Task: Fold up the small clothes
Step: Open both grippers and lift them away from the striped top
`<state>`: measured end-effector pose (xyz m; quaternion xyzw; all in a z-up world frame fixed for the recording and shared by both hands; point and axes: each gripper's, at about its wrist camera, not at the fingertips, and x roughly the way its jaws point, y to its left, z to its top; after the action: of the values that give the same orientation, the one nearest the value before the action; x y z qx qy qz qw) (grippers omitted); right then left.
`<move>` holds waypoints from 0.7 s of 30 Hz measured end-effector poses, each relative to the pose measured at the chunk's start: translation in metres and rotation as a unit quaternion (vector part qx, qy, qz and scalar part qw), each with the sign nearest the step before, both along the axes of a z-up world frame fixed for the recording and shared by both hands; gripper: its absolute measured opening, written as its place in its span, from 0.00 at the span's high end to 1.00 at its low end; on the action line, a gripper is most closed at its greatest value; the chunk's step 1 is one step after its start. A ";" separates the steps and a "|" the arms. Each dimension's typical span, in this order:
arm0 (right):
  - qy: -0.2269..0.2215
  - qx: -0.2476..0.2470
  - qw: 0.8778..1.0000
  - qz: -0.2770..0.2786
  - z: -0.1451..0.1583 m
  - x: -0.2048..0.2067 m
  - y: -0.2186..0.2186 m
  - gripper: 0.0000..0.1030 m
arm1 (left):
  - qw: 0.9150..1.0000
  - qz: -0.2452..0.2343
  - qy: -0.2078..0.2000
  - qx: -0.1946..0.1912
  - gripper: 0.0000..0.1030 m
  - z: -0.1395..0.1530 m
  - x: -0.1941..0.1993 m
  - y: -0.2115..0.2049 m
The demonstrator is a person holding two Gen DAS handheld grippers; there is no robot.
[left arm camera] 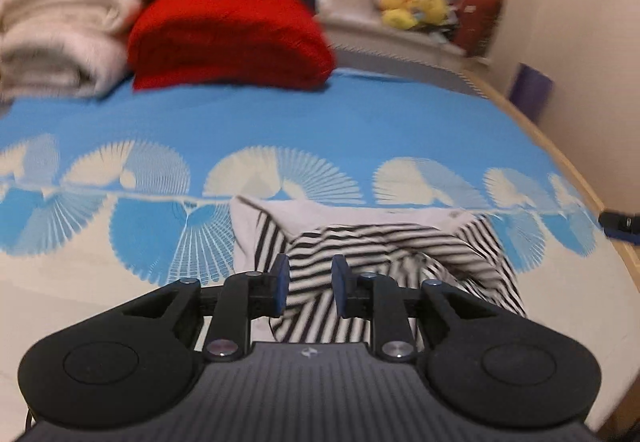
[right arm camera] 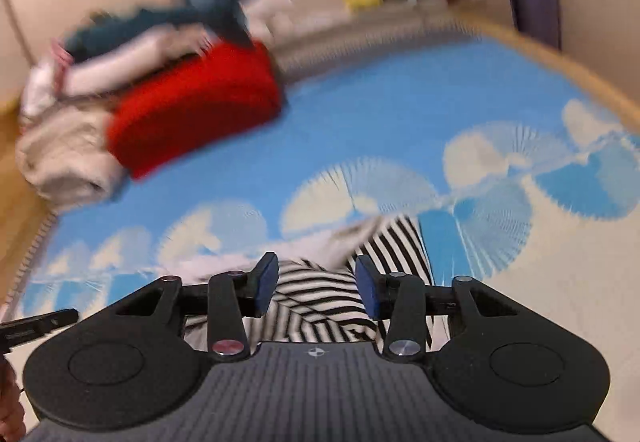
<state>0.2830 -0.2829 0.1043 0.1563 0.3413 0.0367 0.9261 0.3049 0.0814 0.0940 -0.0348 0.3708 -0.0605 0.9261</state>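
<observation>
partly hidden behind both grippers' parted, empty fingers point(left arm camera: 282, 278), the striped garment point(left arm camera: 360, 246) lies blurred, crumpled.

L gripper point(left arm camera: 307, 284) jaws parted, above crumpled black-and-white striped cloth garment point(left arm camera: 360, 262) on blue-and-white fan-pattern bed cover point(left arm camera: 320, 122). Folded red knit point(left arm camera: 228, 42) & beige folded blankets point(left arm camera: 60, 38) at back, w/ yellow plush toys point(left arm camera: 412, 6) far right.

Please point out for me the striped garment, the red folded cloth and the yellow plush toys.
striped garment point(left arm camera: 360, 242): left wrist view, on its rumpled upper fold.
red folded cloth point(left arm camera: 228, 38): left wrist view, on the middle of its front face.
yellow plush toys point(left arm camera: 412, 4): left wrist view, on the middle of the group.
</observation>
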 end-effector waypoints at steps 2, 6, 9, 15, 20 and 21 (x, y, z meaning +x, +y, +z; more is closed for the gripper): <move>-0.021 -0.012 1.000 0.014 0.010 -0.038 -0.006 0.47 | 0.999 -0.023 -0.020 0.012 0.67 0.016 -0.038 -0.005; -0.033 -0.033 0.999 0.001 0.005 -0.110 -0.024 0.46 | 0.997 -0.058 -0.050 0.029 0.63 0.020 -0.115 -0.010; -0.007 -0.019 1.000 -0.023 -0.023 -0.150 -0.037 0.46 | 0.998 -0.047 -0.046 0.022 0.63 0.004 -0.159 -0.005; 0.070 -0.022 0.995 -0.060 -0.074 -0.177 -0.042 0.47 | 0.999 0.023 0.023 0.002 0.63 -0.051 -0.193 0.010; 0.095 -0.027 0.993 -0.067 -0.094 -0.176 -0.045 0.47 | 0.998 0.034 0.046 -0.029 0.61 -0.064 -0.193 0.019; 0.107 -0.018 0.992 -0.069 -0.099 -0.175 -0.046 0.47 | 0.998 0.039 0.046 -0.032 0.60 -0.074 -0.196 0.023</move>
<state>0.1081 -0.3287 0.0058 0.1662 0.4273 -0.0500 0.8873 0.1088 0.1040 0.0201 -0.0814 0.4095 -0.0346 0.9080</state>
